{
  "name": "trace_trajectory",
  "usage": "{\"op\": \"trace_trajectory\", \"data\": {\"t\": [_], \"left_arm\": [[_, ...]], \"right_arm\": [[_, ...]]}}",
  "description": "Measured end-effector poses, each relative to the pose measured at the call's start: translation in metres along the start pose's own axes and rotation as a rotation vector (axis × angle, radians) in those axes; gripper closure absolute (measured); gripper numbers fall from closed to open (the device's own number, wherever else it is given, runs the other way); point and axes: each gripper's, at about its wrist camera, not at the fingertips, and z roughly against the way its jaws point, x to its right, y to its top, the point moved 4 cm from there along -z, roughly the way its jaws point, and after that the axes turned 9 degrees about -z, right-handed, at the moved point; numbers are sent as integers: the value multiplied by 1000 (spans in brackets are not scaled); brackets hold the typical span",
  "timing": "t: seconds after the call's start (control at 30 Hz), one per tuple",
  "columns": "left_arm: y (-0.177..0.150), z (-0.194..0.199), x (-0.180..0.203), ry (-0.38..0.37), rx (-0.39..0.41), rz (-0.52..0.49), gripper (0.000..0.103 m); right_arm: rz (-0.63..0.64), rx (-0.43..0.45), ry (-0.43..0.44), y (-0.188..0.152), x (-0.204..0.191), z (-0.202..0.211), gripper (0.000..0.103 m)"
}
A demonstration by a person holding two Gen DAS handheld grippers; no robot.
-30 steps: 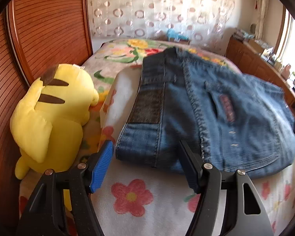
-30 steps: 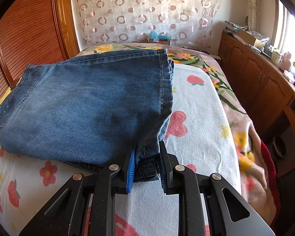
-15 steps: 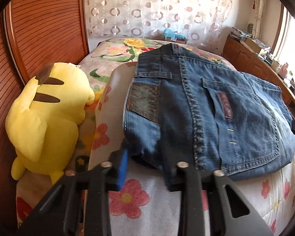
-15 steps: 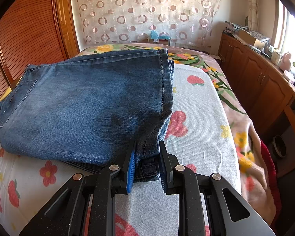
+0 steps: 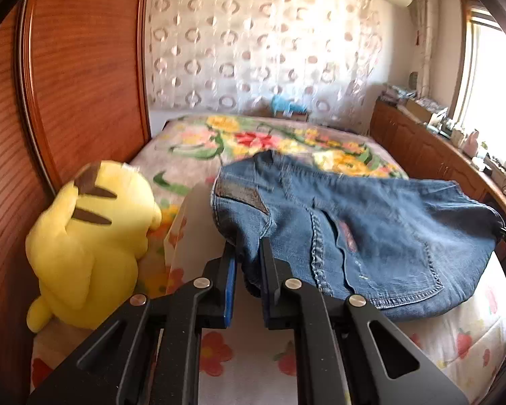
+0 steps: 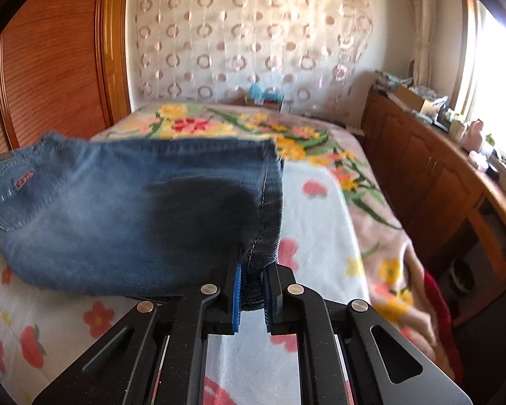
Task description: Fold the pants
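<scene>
The pants (image 5: pixel 371 236) are hanging between my two grippers, already doubled into a short denim bundle and sagging just above the flowered sheet (image 5: pixel 246 361) at the near end of the bed; my left gripper (image 5: pixel 247 281) is pinching the waistband corner beside the dark leather patch (image 5: pixel 239 197), jaws closed hard on the denim; my right gripper (image 6: pixel 253 295) is clamping the opposite near corner, where the side seam runs down into the jaws, closed on several layers.

I'm reading this as a late step: the fold is made, and I'm carrying or lifting the bundle for one more fold or for setting it down; the next move is calling for both grippers travelling together at one height, keeping the cloth taut enough that the lower layers are not slipping out, then lowering flat before letting go.

On my left the yellow plush toy (image 5: pixel 87 236) is sitting just beside the bundle, against the wooden headboard (image 5: pixel 84 77), so there is little room that way; on my right the mattress edge is dropping off toward the wooden cabinets (image 6: pixel 431 182), with a strip of bare sheet between; the far half of the bed, under the floral blanket (image 6: pixel 219 125), is looking open.
</scene>
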Motion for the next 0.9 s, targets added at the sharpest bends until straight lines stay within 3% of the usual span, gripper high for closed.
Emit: {"op": "trace_trajectory", "data": {"t": [0.23, 0.53, 0.73, 0.9], "left_arm": [[3, 35, 15, -33, 62, -30, 90], [-19, 76, 36, -90, 96, -53, 90], [-48, 94, 46, -136, 74, -44, 90], [-85, 88, 49, -132, 1, -38, 90]], "right_arm": [[-1, 63, -9, 13, 10, 40, 94], [7, 84, -24, -19, 31, 91, 94], [-15, 93, -13, -34, 40, 120, 94], [-47, 46, 14, -58, 45, 123, 94]]}}
